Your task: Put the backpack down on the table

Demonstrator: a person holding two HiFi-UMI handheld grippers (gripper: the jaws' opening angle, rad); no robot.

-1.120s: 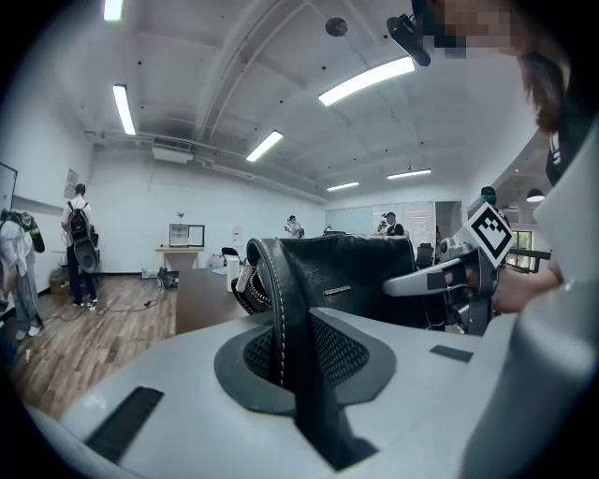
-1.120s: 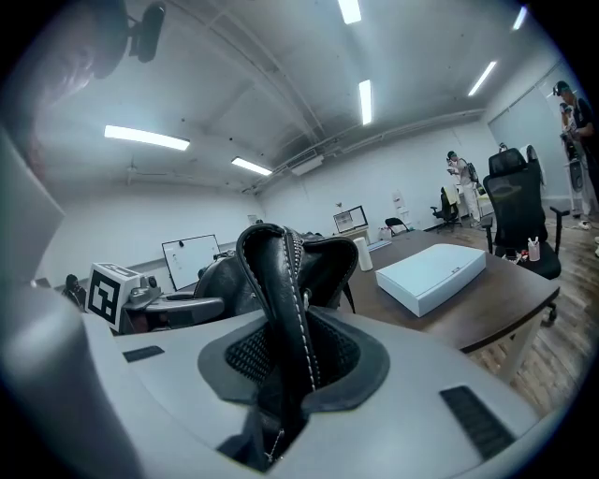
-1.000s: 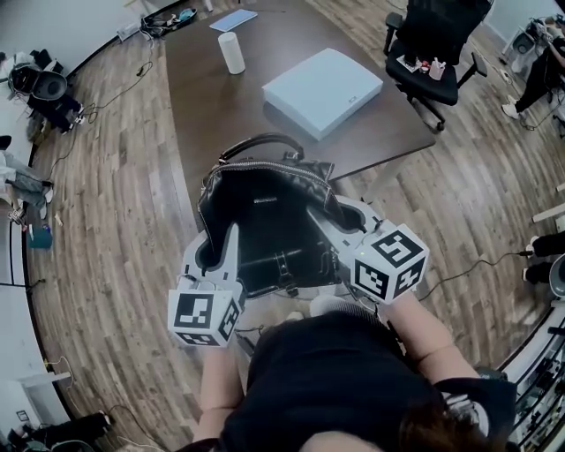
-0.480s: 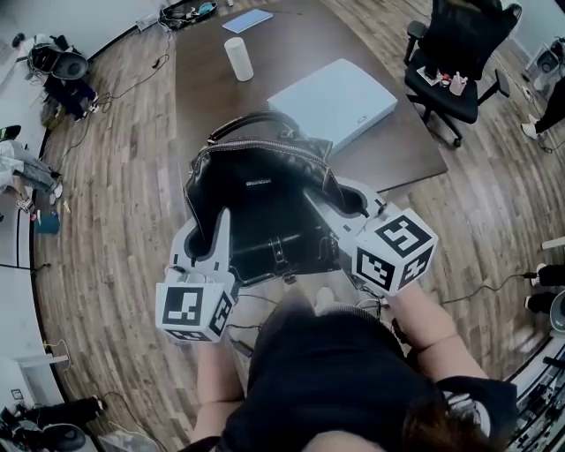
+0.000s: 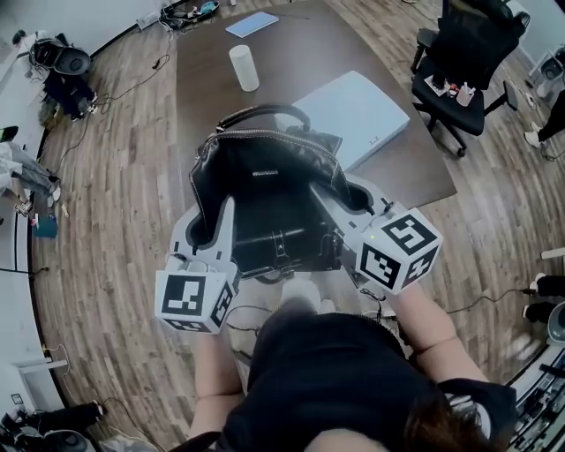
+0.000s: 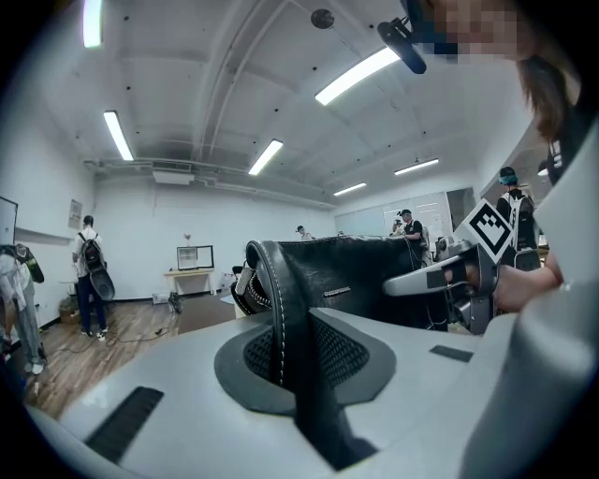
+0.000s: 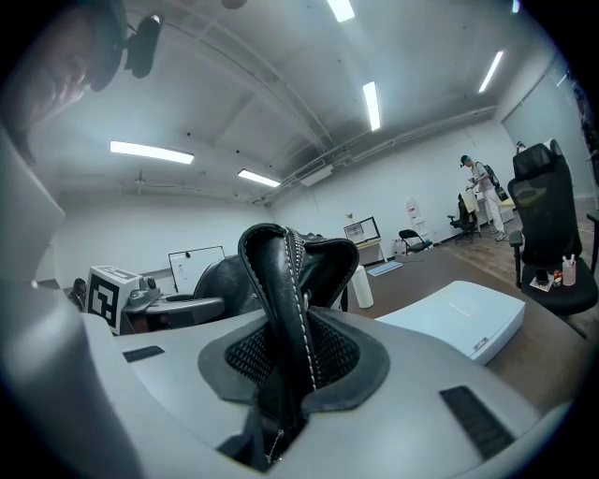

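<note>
A black leather backpack (image 5: 265, 190) hangs open-mouthed in the air between my two grippers, over the near end of the dark brown table (image 5: 203, 88). My left gripper (image 5: 218, 231) is shut on the left edge of the backpack (image 6: 281, 309). On the other side, my right gripper (image 5: 328, 212) is shut on the stitched right edge of the backpack (image 7: 285, 309). The bag's top handle (image 5: 265, 113) points toward the table. The bag's underside is hidden from me.
On the table lie a flat white box (image 5: 357, 115), a white cylinder (image 5: 244, 68) and a light blue sheet (image 5: 254, 23). A black office chair (image 5: 468, 62) stands at the table's right. Wooden floor (image 5: 115, 221) with cables and bags surrounds the table.
Both grippers have carried the backpack forward toward the table; the bag now overlaps the table's near end and the white box's corner.
</note>
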